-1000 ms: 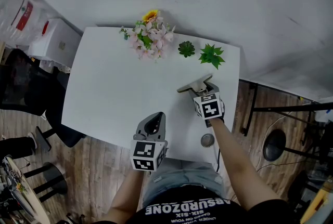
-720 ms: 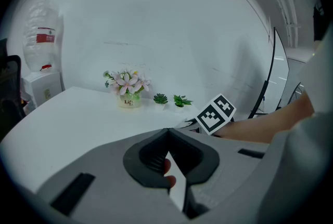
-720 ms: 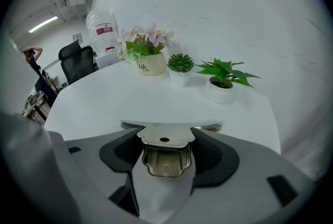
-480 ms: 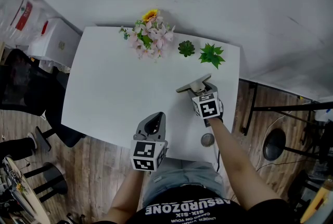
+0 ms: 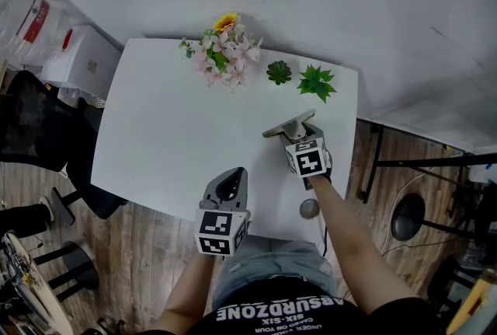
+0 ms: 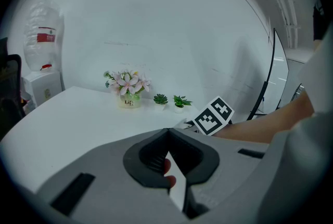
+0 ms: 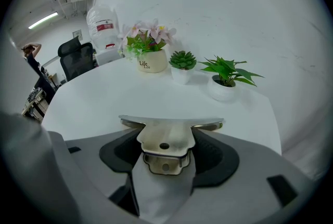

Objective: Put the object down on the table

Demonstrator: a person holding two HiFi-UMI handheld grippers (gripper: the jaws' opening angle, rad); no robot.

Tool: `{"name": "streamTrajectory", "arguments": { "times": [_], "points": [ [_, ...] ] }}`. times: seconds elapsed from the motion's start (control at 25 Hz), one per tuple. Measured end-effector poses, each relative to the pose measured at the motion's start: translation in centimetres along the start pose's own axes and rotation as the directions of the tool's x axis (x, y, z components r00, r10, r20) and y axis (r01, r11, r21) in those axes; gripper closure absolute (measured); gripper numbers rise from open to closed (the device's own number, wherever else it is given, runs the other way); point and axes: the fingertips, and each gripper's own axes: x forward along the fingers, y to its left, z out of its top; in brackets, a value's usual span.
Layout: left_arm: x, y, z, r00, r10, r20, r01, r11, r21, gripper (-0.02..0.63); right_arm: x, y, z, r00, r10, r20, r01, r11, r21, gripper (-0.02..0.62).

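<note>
Right claw (image 5: 298,134): jaws closed on the handles of a metal clip (image 7: 167,137), whose wide flat edge projects forward over the white tabletop (image 7: 99,101). Contact with the surface cannot be determined. Left claw (image 6: 167,133): jaws together, holding nothing, over the near edge. Beyond the right claw: flower pot (image 7: 152,62) ahead-left, succulent (image 7: 182,66) straight ahead, leafy plant (image 7: 225,78) ahead-right.
</note>
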Motion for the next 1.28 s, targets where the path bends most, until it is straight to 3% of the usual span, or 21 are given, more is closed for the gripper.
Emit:
{"name": "streamTrajectory", "arguments": {
  "times": [1.0,1.28],
  "points": [
    [-1.5,-1.3,1.1,0.999,0.004,0.037,-0.005,1.000,0.021,0.609,-0.4,0.6,-0.9,0.995,0.062,-0.078,-0.063,0.998,-0.007,0.293],
    [-2.2,-1.5,1.6,0.998,0.012,0.054,-0.013,1.000,0.024,0.609,-1.8,0.6,-0.2,0.997,0.060,-0.046,-0.060,0.998,0.003,0.293]
  ]
}}
